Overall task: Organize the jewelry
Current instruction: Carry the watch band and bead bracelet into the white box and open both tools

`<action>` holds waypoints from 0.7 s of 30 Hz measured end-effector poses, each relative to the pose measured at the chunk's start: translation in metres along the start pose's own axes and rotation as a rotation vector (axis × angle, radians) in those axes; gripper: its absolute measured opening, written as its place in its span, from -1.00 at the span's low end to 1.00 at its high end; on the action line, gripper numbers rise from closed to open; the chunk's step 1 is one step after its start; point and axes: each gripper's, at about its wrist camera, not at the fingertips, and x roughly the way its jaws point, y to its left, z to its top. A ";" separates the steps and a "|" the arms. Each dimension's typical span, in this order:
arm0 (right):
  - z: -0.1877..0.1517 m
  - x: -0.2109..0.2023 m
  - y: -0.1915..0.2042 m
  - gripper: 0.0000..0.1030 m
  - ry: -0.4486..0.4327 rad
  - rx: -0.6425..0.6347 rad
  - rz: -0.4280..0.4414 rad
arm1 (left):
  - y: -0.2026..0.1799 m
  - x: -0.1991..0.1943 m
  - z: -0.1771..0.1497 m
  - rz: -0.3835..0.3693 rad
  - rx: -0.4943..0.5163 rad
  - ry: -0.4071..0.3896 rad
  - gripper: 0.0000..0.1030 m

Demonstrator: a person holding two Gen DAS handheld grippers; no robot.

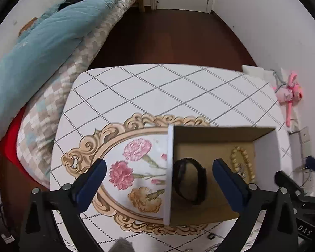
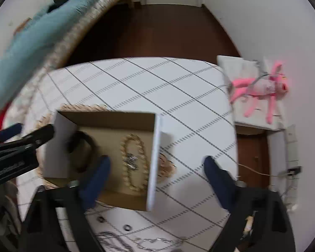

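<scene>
On my left wrist view, the left gripper (image 1: 159,172) fingers stand wide, empty, the black bracelet (image 1: 189,180) in the box (image 1: 170,168) between them. My blurred right wrist view adds the right gripper (image 2: 155,168), wide and empty over the beaded bracelet (image 2: 134,163), with rings (image 2: 127,227) on the desk (image 2: 178,84) below the fingers.

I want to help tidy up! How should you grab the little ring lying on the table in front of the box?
Come straight down on the small ring, jaws closing across its outer edge. It lies flat on the table, so nothing sticks up to grip.
</scene>
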 end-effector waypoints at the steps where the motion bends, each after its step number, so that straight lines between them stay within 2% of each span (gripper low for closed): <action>1: -0.005 0.002 0.001 0.87 -0.001 -0.010 -0.035 | -0.001 0.001 -0.003 0.002 0.002 0.001 1.00; 6: -0.022 0.008 0.003 0.96 0.011 -0.014 -0.076 | 0.001 0.007 -0.019 0.018 -0.003 0.016 1.00; 13: -0.034 0.004 0.002 0.96 0.013 0.013 -0.057 | 0.000 -0.002 -0.032 0.017 -0.002 -0.001 1.00; 21: -0.047 -0.024 0.003 0.96 -0.062 0.036 -0.077 | 0.002 -0.035 -0.048 0.015 -0.020 -0.049 1.00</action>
